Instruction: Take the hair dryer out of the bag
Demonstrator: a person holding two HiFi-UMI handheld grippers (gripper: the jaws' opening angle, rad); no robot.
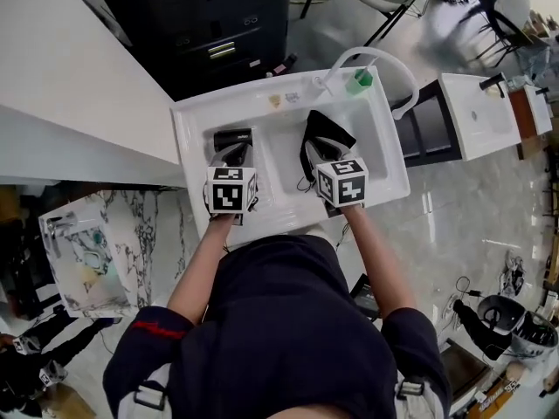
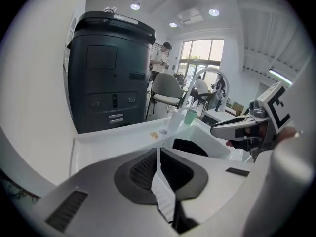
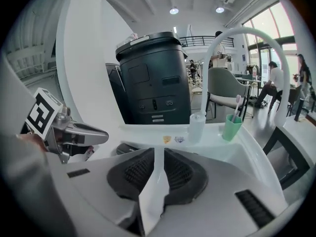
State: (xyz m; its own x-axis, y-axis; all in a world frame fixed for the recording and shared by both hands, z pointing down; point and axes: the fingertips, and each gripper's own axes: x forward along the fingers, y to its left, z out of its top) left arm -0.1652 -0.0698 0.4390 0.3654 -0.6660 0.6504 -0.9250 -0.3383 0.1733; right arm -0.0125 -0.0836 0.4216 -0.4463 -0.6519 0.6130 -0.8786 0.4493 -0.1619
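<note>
The step in hand looked like opening the black bag (image 1: 325, 140). To do it well, both pinches should sit on its rim and pull apart evenly, mouth upward, so the dryer could not drop against the basin (image 1: 196, 116). The left tool (image 2: 158, 152) was almost closed, its pads pressed on a thin white sheet (image 2: 164, 194). The right tool (image 3: 159, 151) stood narrow too, clamped on a white fold (image 3: 150, 196), seemingly the bag's pale edge, near the basin's right side. A dark blocky thing (image 1: 231, 136), possibly the hair dryer, lay toward the basin's left edge, just ahead of the left tool.
</note>
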